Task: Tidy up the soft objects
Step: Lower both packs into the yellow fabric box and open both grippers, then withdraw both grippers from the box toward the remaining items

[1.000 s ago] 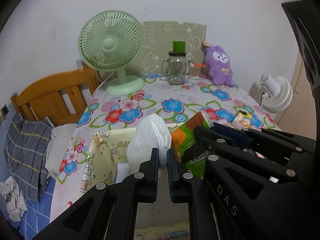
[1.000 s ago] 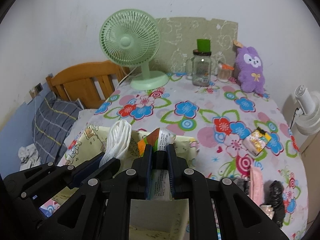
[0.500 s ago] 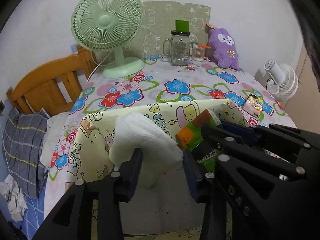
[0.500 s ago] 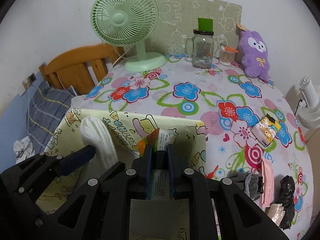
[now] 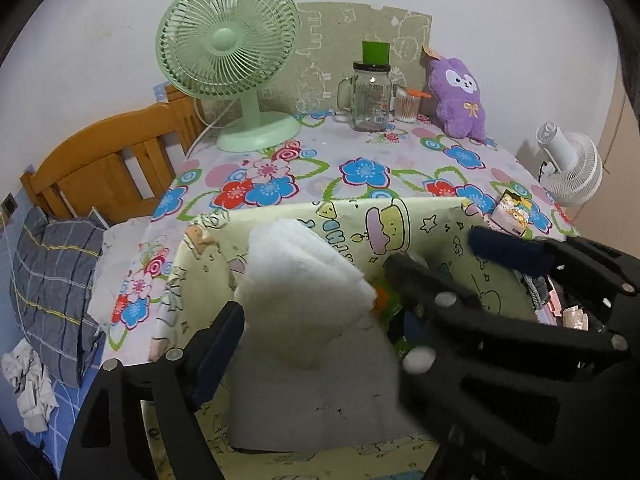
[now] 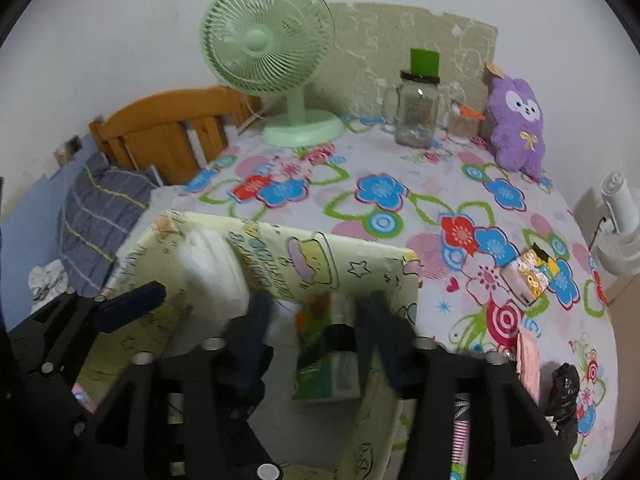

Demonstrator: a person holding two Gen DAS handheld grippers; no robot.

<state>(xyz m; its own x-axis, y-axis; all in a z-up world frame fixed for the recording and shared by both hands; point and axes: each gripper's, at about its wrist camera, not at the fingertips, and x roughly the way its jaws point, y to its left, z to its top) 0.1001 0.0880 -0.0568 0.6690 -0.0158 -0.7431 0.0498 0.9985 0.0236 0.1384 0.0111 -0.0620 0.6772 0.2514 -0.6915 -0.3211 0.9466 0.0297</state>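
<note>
Pale-yellow cartoon-print cardboard frames the scene: an open box (image 5: pixel 420 220) at the near edge of a flower-patterned table (image 6: pixel 400 200), with both hand-held claws poised over it. The left gripper (image 5: pixel 316 320) is spread wide, its fingers on either side of a white packet of tissues (image 5: pixel 296 280) that stands tilted inside the box toward its left wall, with no visible grip on it. The right gripper (image 6: pixel 320 320) is likewise wide open around a green-and-orange pack (image 6: pixel 328 348), which sits upright against the box's right wall; motion blur hides whether the fingers touch it. Both soft items appear to be deposited, so the step in hand is a clean release. Doing it well probably means lifting each claw straight up, fingers wide, so neither pack is dragged or tipped, and keeping the two claws from clipping each other over the narrow box. More small items (image 6: pixel 528 360) lie on the table to the right, likely next for sorting.
</note>
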